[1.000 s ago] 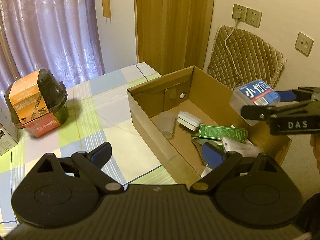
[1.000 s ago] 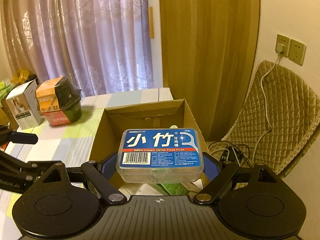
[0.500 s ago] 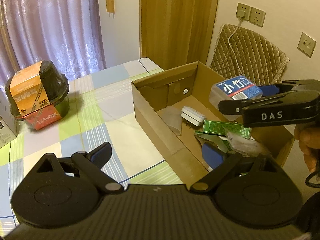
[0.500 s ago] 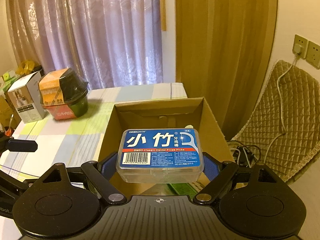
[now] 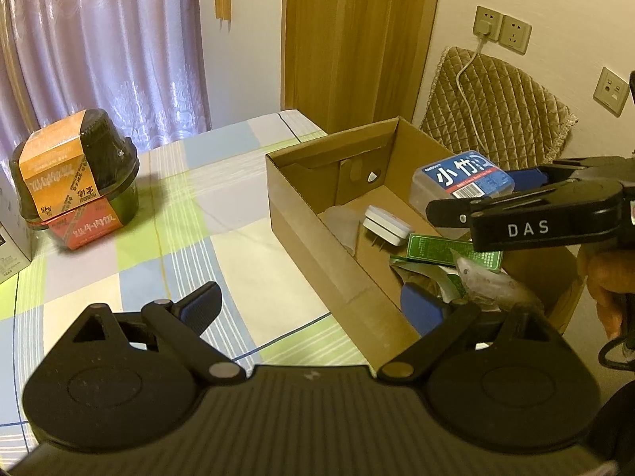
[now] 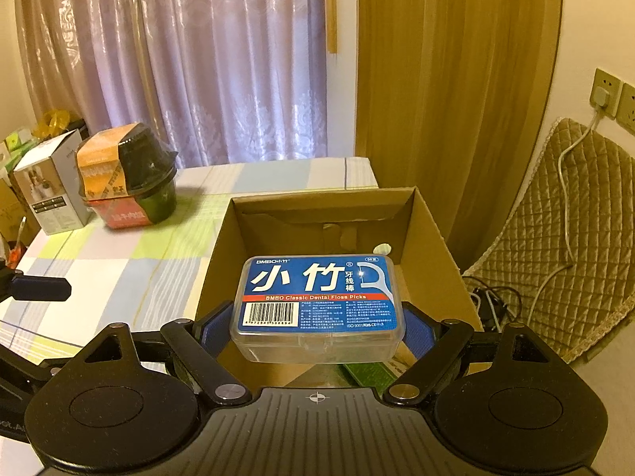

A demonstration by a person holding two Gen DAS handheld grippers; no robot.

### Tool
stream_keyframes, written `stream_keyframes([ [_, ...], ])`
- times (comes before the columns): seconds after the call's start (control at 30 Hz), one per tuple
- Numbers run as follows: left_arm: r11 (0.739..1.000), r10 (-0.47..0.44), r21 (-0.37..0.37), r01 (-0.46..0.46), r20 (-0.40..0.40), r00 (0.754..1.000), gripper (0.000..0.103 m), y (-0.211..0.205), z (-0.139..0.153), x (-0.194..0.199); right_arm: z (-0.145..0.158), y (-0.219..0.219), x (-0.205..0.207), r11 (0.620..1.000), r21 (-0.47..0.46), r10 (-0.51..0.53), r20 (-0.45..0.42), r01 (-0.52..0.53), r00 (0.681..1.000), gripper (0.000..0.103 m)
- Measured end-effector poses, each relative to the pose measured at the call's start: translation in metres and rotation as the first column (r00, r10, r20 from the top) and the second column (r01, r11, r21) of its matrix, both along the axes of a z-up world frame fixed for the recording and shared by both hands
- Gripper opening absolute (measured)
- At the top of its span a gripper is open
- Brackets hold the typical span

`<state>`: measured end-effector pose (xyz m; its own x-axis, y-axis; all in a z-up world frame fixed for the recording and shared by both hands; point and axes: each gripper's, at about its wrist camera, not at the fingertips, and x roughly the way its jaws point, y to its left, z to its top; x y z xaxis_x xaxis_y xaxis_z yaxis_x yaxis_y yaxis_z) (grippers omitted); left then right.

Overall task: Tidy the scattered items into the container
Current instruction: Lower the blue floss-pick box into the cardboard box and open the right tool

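Right tool (image 6: 317,327) clamps the floss-pick box (image 6: 317,297) above the cardboard box (image 5: 301,214) interior (label up). Left tool (image 5: 313,301), at 9 o'clock, spread wide, empty.

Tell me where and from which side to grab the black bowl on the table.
Grip the bowl across its black domed lid, from above. It sits upright, and a box stands close on one side, so the top is the freest approach. The open left gripper is free; the right gripper holds the floss box. Judgement only.
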<state>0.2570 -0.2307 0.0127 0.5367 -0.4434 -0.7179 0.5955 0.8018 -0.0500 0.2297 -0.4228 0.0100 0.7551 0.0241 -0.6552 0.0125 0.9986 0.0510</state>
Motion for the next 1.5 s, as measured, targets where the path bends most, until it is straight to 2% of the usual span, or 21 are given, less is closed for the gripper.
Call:
stream_keyframes([
  [1.1, 1.0, -0.012, -0.001, 0.012, -0.012, 1.0, 0.095, -0.006, -0.003, 0.001, -0.014, 0.002, 0.018, 1.0, -0.004, 0.01, -0.055, -0.01, 0.998, 0.088],
  [1.37, 1.0, -0.009, 0.004, 0.009, -0.012, 1.0, 0.095, -0.004, -0.004, -0.001, -0.013, -0.004, 0.01, 1.0, 0.006, -0.016, -0.047, 0.016, 0.999, 0.088],
  [1.4, 1.0, -0.008, 0.003, 0.008, -0.013, 1.0, 0.095, -0.003, -0.004, -0.001, -0.013, -0.005, 0.009, 1.0, 0.009, -0.017, -0.044, 0.017, 0.999, 0.092],
  [1.43, 1.0, -0.008, 0.003, 0.008, -0.014, 1.0, 0.095, -0.003, -0.004, -0.002, -0.012, -0.005, 0.008, 1.0, 0.011, -0.019, -0.04, 0.019, 0.999, 0.103],
  [1.5, 1.0, -0.008, 0.001, 0.008, -0.014, 1.0, 0.095, -0.002, -0.004, -0.003, -0.011, -0.006, 0.004, 1.0, 0.0, -0.024, -0.015, 0.024, 1.0, 0.103],
])
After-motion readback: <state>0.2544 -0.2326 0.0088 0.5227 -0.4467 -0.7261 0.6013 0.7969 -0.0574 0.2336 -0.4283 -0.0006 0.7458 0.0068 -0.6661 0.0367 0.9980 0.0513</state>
